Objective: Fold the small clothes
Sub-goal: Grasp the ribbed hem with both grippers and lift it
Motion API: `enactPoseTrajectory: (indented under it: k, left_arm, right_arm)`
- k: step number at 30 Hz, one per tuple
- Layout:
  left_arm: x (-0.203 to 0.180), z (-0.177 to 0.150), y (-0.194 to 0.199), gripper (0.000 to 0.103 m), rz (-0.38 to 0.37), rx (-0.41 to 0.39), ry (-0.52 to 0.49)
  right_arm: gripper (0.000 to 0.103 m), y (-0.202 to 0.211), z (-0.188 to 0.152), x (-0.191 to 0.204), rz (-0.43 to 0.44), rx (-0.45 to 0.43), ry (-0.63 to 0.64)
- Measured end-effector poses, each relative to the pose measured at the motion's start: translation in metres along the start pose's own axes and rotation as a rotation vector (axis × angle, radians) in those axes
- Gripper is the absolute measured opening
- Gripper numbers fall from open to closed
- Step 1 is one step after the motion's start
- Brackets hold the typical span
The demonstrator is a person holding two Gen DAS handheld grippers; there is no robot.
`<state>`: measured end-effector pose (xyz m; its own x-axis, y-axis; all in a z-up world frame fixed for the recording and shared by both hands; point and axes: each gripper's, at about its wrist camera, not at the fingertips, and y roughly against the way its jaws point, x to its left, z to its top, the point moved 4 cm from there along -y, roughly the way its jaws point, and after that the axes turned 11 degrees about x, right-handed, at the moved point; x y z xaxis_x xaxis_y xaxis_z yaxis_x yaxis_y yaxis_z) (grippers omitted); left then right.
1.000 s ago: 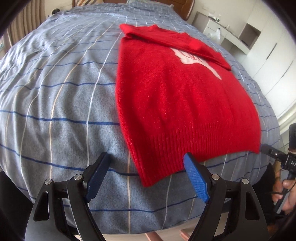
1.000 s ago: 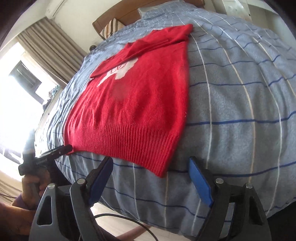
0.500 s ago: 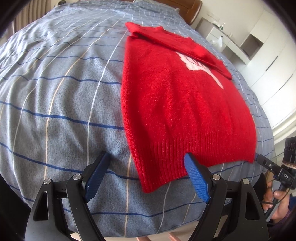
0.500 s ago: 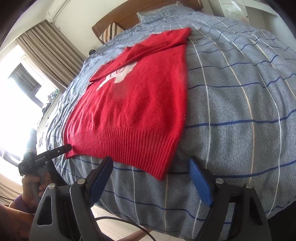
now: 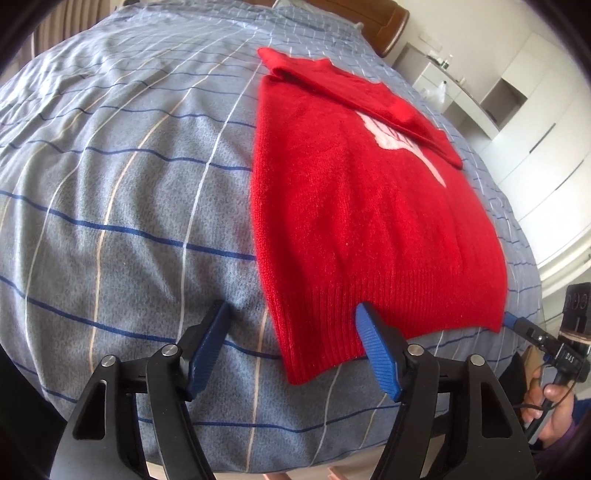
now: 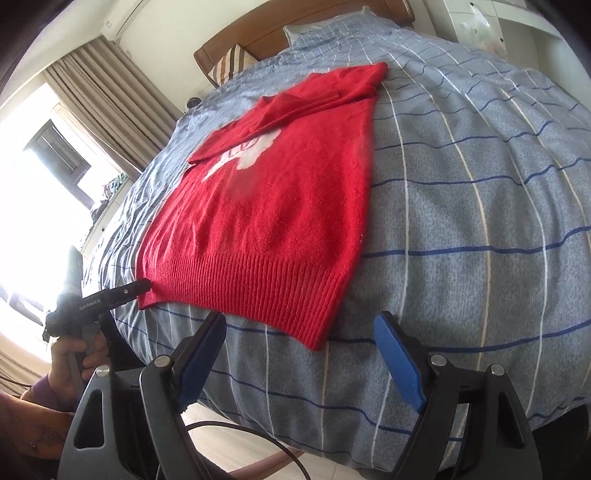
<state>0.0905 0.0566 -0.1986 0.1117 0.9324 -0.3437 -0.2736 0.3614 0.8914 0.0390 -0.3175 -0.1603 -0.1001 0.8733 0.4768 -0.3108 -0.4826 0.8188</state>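
A red knit sweater (image 5: pixel 354 206) with a white design lies flat on the bed, its sleeves folded across the chest. My left gripper (image 5: pixel 291 306) hovers at the ribbed hem's left corner. That corner lies between its blue pads (image 5: pixel 376 354), which are closing but do not press on it. My right gripper (image 6: pixel 300 315) stands open around the hem's right corner (image 6: pixel 317 339), also without touching. Each gripper shows at the edge of the other's view, the left gripper (image 6: pixel 96 299) and the right gripper (image 5: pixel 535 332), each in a hand.
The blue-grey checked bedspread (image 5: pixel 110 184) covers the whole bed, whose front edge drops off just under the grippers. A wooden headboard (image 6: pixel 295 33) and a striped pillow (image 6: pixel 231 66) stand at the far end. White cupboards (image 5: pixel 535 122) flank one side, a curtained window (image 6: pixel 55 166) the other.
The left gripper's jaws have narrowed a little around the hem corner. Both views have shifted only slightly, and the sweater lies as before.
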Motion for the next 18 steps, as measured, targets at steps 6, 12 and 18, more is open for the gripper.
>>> enactPoseTrajectory:
  k: [6,12,18]
  left_arm:
    - [0.002,-0.001,0.003,0.046,-0.012,0.018,0.000]
    - [-0.001,-0.003,0.006,0.044,-0.030,0.060,-0.006]
    - [0.003,-0.003,0.000,0.003,-0.058,0.088,0.025]
  right_arm:
    - [0.039,-0.023,0.008,0.002,0.012,0.078,-0.048]
    - [0.010,-0.023,0.010,0.003,0.033,0.103,-0.059]
    - [0.006,-0.024,0.015,0.007,0.012,0.099,-0.036]
